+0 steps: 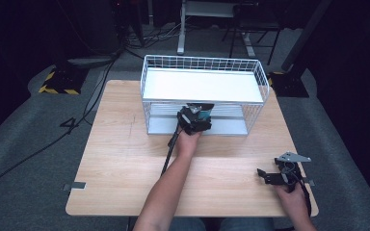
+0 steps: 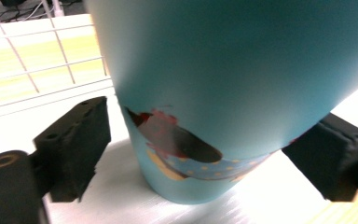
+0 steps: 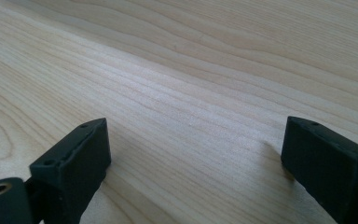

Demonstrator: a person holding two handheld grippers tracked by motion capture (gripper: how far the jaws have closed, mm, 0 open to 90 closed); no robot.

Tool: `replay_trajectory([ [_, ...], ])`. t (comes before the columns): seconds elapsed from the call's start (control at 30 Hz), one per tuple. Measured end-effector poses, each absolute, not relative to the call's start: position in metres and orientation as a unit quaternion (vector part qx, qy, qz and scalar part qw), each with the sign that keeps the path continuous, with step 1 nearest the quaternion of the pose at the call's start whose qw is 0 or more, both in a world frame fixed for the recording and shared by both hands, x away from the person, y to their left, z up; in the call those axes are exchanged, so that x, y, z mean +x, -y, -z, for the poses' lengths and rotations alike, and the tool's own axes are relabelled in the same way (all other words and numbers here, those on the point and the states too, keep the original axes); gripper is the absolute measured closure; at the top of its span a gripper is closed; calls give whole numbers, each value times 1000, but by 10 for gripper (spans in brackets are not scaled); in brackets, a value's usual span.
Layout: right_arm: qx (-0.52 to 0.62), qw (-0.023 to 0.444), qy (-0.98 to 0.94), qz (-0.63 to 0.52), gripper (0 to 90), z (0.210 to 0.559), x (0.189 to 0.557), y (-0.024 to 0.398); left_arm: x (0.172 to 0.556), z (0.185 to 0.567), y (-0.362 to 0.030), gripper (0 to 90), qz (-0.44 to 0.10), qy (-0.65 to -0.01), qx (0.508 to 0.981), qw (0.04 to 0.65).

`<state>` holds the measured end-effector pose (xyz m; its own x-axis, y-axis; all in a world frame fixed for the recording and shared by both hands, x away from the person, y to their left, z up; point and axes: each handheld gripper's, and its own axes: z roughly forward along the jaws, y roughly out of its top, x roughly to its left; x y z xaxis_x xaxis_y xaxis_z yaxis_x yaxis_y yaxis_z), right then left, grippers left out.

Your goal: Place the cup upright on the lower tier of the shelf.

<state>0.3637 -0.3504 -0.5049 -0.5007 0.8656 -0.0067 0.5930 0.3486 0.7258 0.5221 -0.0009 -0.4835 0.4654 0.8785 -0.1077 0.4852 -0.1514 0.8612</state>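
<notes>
The left claw [image 2: 191, 144] stands spread around a teal cup [image 2: 223, 79], ungripped; the right claw [image 3: 196, 158] gapes empty over the table [image 3: 191, 70].

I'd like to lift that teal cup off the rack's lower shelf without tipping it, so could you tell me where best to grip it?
Grip the cup across its lower wall, near the printed band, coming in level from the rack's open front. It stands upright and narrows toward the base, so the sides are what the jaws can close on. The left tool already straddles it there, with a gap visible at one jaw.
</notes>
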Motion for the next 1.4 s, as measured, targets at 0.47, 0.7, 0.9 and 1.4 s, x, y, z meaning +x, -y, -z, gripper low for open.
replay_trajectory([
  [0.47, 455, 198, -798, -342, 81, 505, 365, 350, 495, 468, -26, 35, -211, -462, 728, 460],
  [0.7, 455, 199, -798, -341, 82, 505, 365, 350, 478, 460, -43, 39, -200, -458, 730, 467],
  [0.9, 455, 199, -798, -341, 82, 505, 365, 350, 461, 452, -57, 60, -194, -451, 737, 464],
  [1.4, 454, 196, -799, -343, 84, 505, 367, 348, 412, 424, -82, 88, -164, -423, 745, 489],
])
